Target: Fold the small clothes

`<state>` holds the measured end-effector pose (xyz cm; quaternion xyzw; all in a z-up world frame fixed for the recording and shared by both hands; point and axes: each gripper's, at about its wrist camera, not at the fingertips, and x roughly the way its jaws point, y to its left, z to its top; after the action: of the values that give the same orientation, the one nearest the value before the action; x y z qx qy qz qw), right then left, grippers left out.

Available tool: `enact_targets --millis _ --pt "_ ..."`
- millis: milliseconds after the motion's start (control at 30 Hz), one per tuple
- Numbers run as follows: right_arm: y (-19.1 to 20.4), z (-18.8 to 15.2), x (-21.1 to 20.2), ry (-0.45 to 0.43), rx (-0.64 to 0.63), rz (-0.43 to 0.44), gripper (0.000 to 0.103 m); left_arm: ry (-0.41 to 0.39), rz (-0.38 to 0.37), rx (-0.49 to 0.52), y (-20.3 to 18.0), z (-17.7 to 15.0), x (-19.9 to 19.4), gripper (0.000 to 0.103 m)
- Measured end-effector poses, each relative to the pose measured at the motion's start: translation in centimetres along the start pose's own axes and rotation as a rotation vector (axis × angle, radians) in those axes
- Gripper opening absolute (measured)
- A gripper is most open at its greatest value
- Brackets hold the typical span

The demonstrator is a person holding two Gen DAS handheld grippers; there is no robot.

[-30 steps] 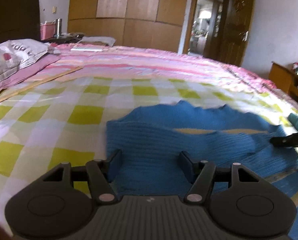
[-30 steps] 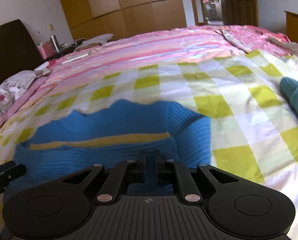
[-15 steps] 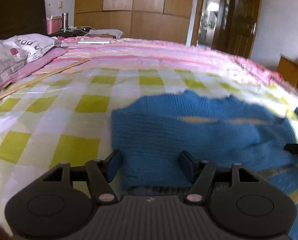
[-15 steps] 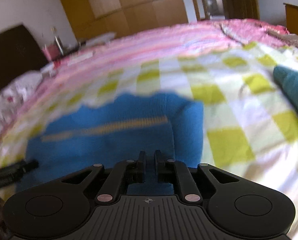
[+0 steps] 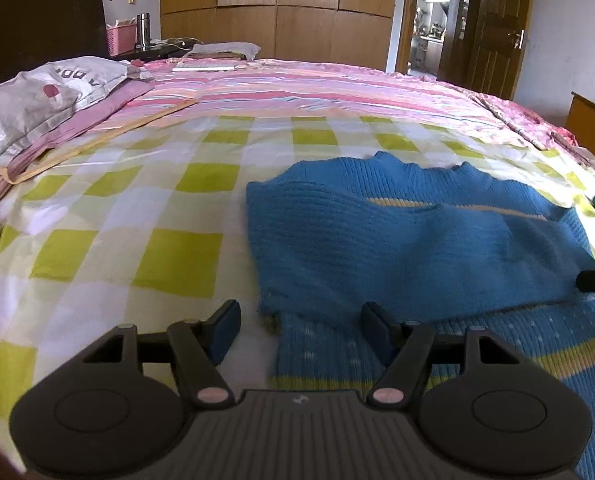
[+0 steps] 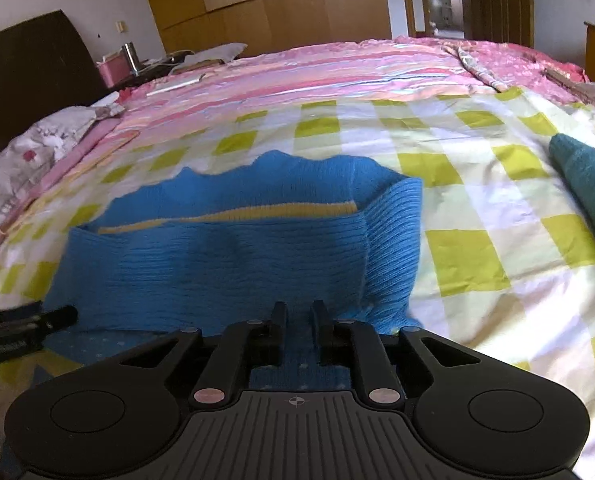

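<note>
Sweater (image 5: 397, 248) lies flat on the checked sheet (image 5: 137, 216), sleeves folded across the chest, yellow stripe showing above them, lower body toward the cameras.

Change noted: a second ago both grippers sat low over the folded sleeves, and the left camera saw only upper sweater. Both have since drawn back toward the hem; the left view now shows the sleeve cuff edge and the lower body with its yellow band.

Left gripper (image 5: 299, 330): jaws spread wide, holding nothing, hovering at the sweater's left edge just below the folded sleeve.

Right gripper (image 6: 298, 326): jaws nearly together with a narrow gap; knit shows in the gap, but whether they pinch it cannot be told. It sits over the sweater's lower body, right of centre.

A teal garment (image 6: 589, 184) lies on the sheet to the sweater's right, apart from it.

Assessment: sleeve folds appear complete and holding. The withdrawal suggests the next step is taking the hem and folding it up to the collar.
</note>
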<state>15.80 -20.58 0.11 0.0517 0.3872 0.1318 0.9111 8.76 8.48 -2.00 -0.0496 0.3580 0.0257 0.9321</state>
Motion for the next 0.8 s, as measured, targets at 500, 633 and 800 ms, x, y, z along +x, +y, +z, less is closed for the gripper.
enact_targets --millis 500,633,800 --pt "-0.2 -4.7 -7.9 0.012 -0.011 0.053 0.018 0.038 -0.020 0.070 -1.5 -3.9 -6.4 0.071" --pt "-1.0 -6.2 -9.5 0.016 0.001 0.053 0.018 0.051 -0.019 0.114 -2.3 -5.0 -7.7 0.071" --pt "-1.5 -7.7 -11.1 0.019 0.005 0.058 0.018 0.070 -0.020 0.142 -2.9 -6.2 -9.1 0.071"
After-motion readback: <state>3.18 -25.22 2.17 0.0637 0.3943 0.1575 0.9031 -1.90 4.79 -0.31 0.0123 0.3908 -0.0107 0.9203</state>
